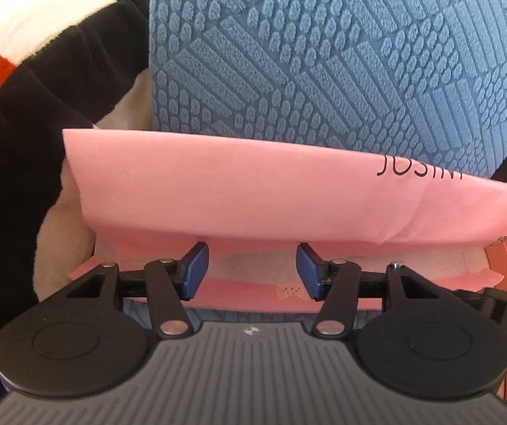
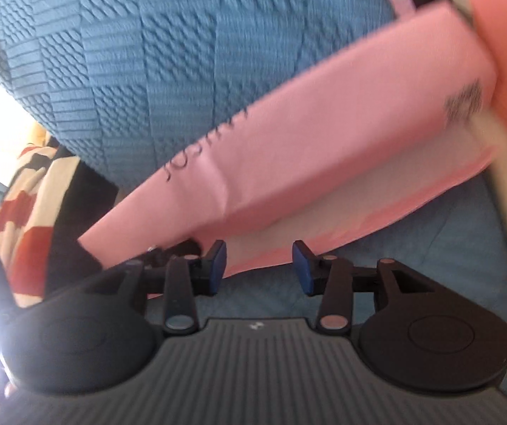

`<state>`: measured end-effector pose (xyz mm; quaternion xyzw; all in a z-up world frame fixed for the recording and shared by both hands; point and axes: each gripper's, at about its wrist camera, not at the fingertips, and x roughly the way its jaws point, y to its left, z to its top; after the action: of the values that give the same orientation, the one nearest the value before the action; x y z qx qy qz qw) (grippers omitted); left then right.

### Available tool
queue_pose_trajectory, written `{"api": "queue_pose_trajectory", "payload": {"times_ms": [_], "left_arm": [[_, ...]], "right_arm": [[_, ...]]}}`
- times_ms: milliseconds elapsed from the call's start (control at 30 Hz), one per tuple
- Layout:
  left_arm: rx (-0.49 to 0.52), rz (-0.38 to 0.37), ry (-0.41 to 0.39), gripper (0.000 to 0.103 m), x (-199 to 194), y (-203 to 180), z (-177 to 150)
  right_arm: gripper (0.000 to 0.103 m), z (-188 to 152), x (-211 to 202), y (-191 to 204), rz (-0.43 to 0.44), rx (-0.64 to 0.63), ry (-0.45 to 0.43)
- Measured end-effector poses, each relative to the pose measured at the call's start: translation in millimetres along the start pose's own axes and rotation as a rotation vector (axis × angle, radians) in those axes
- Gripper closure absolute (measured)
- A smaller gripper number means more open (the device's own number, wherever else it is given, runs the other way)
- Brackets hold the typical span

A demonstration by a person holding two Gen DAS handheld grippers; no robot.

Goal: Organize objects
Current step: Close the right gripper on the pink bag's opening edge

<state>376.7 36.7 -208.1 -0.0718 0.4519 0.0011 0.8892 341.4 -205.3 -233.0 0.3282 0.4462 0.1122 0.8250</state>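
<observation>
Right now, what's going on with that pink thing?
A person holds two grippers at a pink paper bag lying against a blue textured cushion. The left gripper and right gripper both sit at the bag's lower edge with jaws apart, gripping nothing. A red, black and white blanket lies beside it.

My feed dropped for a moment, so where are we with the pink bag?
Done: nothing clearly finished. In hand: the pink bag leans on the blue cushion, its flap between the open left claw pads, ungripped; the right claw is open at its lower edge. Left: gripping it and putting it away.
</observation>
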Motion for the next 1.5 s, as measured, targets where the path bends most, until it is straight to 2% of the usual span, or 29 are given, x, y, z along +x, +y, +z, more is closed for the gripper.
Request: {"api": "queue_pose_trajectory", "payload": {"times_ms": [167,300,433,567,733,800,867,900,933,1000,1200,1433,1500], "left_arm": [[-0.006,0.005,0.008,0.042,0,2,0],[-0.022,0.011,0.01,0.042,-1,5,0],[-0.028,0.022,0.007,0.042,-2,8,0],[-0.033,0.021,0.008,0.042,-4,9,0],[-0.023,0.02,0.019,0.042,-3,10,-1],[-0.011,0.03,0.031,0.042,-4,9,-2],[-0.008,0.027,0.039,0.042,-6,7,-3],[-0.003,0.022,0.039,0.042,-8,7,-3],[0.005,0.018,0.037,0.042,-9,4,-5],[0.007,0.012,0.038,0.042,-12,3,-5],[0.025,-0.026,0.025,0.041,-28,1,-2],[0.064,-0.138,0.008,0.041,-45,-7,-3],[0.09,-0.171,0.013,0.036,-50,-12,-4]], "right_arm": [[0.054,2,17,-10,0.012,0.144,0.039],[0.054,-8,12,-12,0.042,0.222,0.059],[0.054,-14,8,-6,0.033,0.203,0.061],[0.054,-13,11,-13,0.019,0.25,0.05],[0.055,-5,15,-13,-0.025,0.227,-0.017],[0.058,-4,16,-14,-0.029,0.243,-0.024],[0.067,-3,17,-11,-0.045,0.241,-0.021],[0.078,-3,16,-9,-0.059,0.232,-0.025],[0.085,-3,14,-6,-0.075,0.222,-0.029],[0.09,-3,9,0,-0.079,0.195,-0.036],[0.095,-1,-20,17,-0.086,0.113,-0.077],[0.098,-3,-64,8,-0.073,0.035,-0.106],[0.098,-3,-77,10,-0.075,0.013,-0.112]]}}
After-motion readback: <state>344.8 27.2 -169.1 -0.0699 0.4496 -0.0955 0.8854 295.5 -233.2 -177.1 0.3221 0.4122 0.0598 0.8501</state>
